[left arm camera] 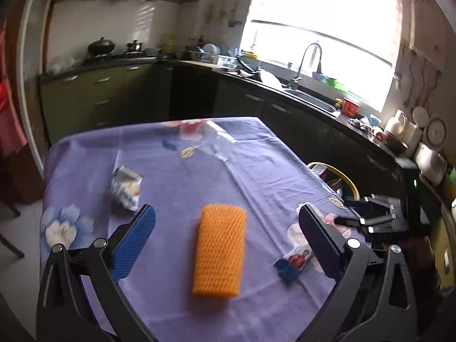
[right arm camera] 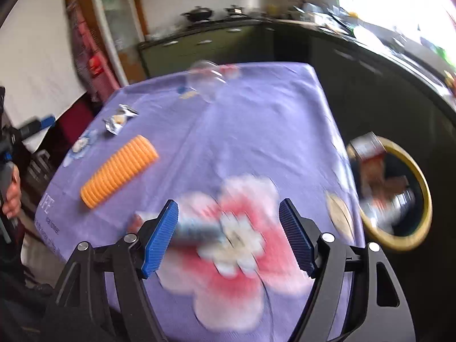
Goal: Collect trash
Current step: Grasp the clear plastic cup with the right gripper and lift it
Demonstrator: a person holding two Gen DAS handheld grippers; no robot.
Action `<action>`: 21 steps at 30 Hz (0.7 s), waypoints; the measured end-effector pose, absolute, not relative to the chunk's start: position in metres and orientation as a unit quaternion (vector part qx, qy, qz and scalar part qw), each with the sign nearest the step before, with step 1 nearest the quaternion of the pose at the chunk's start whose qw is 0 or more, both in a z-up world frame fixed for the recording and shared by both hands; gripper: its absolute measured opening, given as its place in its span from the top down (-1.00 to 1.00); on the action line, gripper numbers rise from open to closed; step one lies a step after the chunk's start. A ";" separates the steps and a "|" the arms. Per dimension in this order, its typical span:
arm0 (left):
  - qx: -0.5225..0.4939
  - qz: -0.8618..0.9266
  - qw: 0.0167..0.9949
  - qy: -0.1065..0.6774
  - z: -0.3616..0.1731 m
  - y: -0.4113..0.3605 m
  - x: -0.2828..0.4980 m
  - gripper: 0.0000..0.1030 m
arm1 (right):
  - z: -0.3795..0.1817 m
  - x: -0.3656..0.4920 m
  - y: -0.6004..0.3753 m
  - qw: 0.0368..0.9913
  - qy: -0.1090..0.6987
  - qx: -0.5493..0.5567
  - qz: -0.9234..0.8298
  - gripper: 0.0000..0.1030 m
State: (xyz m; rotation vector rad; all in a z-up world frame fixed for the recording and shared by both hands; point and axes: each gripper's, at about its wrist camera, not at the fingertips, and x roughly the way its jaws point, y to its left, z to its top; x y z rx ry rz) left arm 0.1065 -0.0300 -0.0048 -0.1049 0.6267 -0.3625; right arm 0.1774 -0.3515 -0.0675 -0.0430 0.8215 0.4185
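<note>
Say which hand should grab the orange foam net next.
Left. Its tongs stand open and empty, with the foam net centred between them; from the right tongs it lies far off to the side.

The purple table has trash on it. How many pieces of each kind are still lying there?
Orange foam net sleeve: 1
Crumpled silver snack wrapper: 1
Blue and red packet: 1
Clear plastic bottle: 1
Total: 4 on the purple tablecloth

orange foam net sleeve lying flat mid-cloth; crumpled silver wrapper at ten o'clock; blue-red packet at three o'clock.
</note>
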 end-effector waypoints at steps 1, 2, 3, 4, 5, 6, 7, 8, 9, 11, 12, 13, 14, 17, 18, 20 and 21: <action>-0.054 -0.175 0.934 0.308 -0.008 -0.027 0.105 -0.86 | -0.061 0.190 -0.341 0.896 0.389 -0.029 0.212 -0.41; -0.057 -0.174 0.933 0.310 -0.011 -0.024 0.104 -0.86 | -0.055 0.204 -0.331 0.896 0.382 -0.037 0.222 -0.41; -0.061 -0.171 0.933 0.312 -0.014 -0.019 0.104 -0.86 | -0.053 0.216 -0.325 0.895 0.379 -0.042 0.232 -0.41; -0.065 -0.170 0.932 0.313 -0.016 -0.015 0.104 -0.86 | -0.047 0.236 -0.312 0.891 0.374 -0.049 0.253 -0.41; -0.069 -0.169 0.931 0.315 -0.019 -0.011 0.105 -0.86 | -0.043 0.252 -0.302 0.888 0.371 -0.054 0.265 -0.41; -0.072 -0.167 0.931 0.317 -0.020 -0.010 0.106 -0.86 | -0.040 0.276 -0.289 0.885 0.369 -0.063 0.276 -0.44; -0.075 -0.166 0.930 0.318 -0.022 -0.007 0.108 -0.86 | -0.040 0.296 -0.278 0.881 0.370 -0.070 0.286 -0.47; -0.079 -0.164 0.930 0.319 -0.024 -0.004 0.110 -0.86 | -0.041 0.318 -0.267 0.876 0.372 -0.077 0.296 -0.51; -0.080 -0.162 0.930 0.319 -0.025 -0.003 0.111 -0.86 | -0.043 0.342 -0.255 0.872 0.376 -0.086 0.301 -0.55; -0.080 -0.155 0.932 0.319 -0.028 0.000 0.114 -0.86 | -0.050 0.381 -0.236 0.862 0.391 -0.103 0.305 -0.57; -0.079 -0.153 0.932 0.319 -0.029 0.001 0.115 -0.86 | -0.054 0.397 -0.229 0.858 0.398 -0.110 0.304 -0.57; -0.079 -0.150 0.932 0.321 -0.030 0.002 0.117 -0.86 | -0.060 0.418 -0.218 0.853 0.410 -0.118 0.301 -0.57; -0.080 -0.149 0.931 0.323 -0.032 0.004 0.119 -0.86 | -0.066 0.436 -0.210 0.847 0.423 -0.121 0.299 -0.57; -0.083 -0.150 0.928 0.332 -0.038 0.009 0.123 -0.86 | -0.084 0.470 -0.192 0.832 0.452 -0.136 0.290 -0.57; -0.082 -0.149 0.927 0.334 -0.040 0.009 0.123 -0.86 | -0.091 0.476 -0.187 0.827 0.460 -0.144 0.288 -0.57; -0.077 -0.145 0.926 0.339 -0.044 0.012 0.126 -0.86 | -0.098 0.482 -0.181 0.823 0.467 -0.152 0.285 -0.56; -0.076 -0.144 0.926 0.340 -0.045 0.013 0.126 -0.86 | -0.102 0.481 -0.178 0.821 0.471 -0.158 0.282 -0.46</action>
